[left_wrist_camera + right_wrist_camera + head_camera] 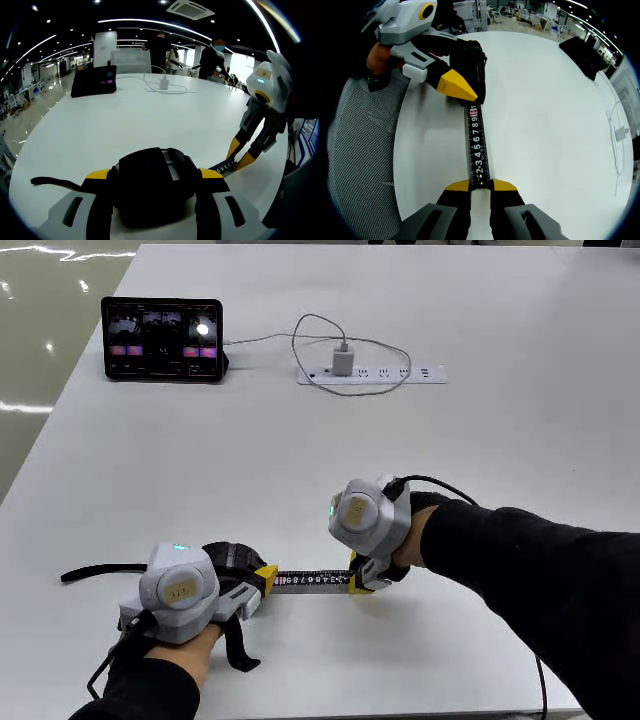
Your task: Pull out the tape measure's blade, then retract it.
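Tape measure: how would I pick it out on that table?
On the white table, look near the front edge. The tape measure is the black case in the left tongs, alone in having a numbered blade stretched to the right tongs.

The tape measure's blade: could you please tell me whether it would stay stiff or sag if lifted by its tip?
The blade runs straight, only a short way out of the case, so it would probably stay stiff. It looks thin, so a sideways push may buckle it. Its end sits in the right tool; released, it likely snaps back.
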The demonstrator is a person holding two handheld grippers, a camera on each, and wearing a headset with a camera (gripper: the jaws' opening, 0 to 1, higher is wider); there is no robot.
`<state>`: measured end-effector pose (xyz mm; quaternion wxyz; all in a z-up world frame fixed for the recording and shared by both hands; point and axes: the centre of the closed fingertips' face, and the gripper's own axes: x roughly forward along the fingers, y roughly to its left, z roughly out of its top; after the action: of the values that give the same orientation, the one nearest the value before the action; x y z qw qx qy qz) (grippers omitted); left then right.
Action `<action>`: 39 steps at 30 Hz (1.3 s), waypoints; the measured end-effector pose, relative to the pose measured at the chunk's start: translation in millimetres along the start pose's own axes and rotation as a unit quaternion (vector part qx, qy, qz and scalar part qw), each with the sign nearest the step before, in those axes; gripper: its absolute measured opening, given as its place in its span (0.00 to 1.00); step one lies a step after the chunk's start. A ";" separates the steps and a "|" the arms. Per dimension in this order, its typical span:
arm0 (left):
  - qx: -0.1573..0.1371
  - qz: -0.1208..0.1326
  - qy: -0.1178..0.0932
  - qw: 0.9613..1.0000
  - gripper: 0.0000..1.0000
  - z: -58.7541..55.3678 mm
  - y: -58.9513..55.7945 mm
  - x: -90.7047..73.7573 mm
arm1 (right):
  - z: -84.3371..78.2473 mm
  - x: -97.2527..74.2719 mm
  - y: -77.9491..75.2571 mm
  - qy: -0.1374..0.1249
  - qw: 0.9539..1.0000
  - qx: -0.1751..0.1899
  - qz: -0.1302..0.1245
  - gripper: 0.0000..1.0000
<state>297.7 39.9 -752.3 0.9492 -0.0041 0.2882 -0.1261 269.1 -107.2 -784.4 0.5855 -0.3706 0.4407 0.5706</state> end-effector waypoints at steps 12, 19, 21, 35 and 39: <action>-0.001 -0.001 0.001 1.000 0.62 -0.2 -0.2 0.0 | 3.4 1.3 0.5 -0.005 1.000 0.004 -0.006 0.10; -0.001 -0.002 0.000 1.000 0.62 -0.3 -0.1 0.2 | 5.4 1.9 0.7 -0.008 1.000 0.003 -0.005 0.10; -0.001 -0.002 0.000 1.000 0.62 -0.2 -0.1 0.2 | 6.1 2.0 0.9 -0.008 1.000 0.003 -0.004 0.10; -0.001 -0.004 0.001 1.000 0.62 -0.4 0.3 0.4 | 10.7 4.3 0.6 -0.010 1.000 0.001 -0.007 0.10; -0.001 -0.004 0.000 1.000 0.62 -0.4 0.0 0.2 | 12.2 4.7 0.7 -0.015 1.000 0.007 -0.003 0.10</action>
<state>297.7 39.9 -752.7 0.9488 -0.0065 0.2881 -0.1292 269.3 -94.2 -784.7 0.5963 -0.3594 0.4347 0.5713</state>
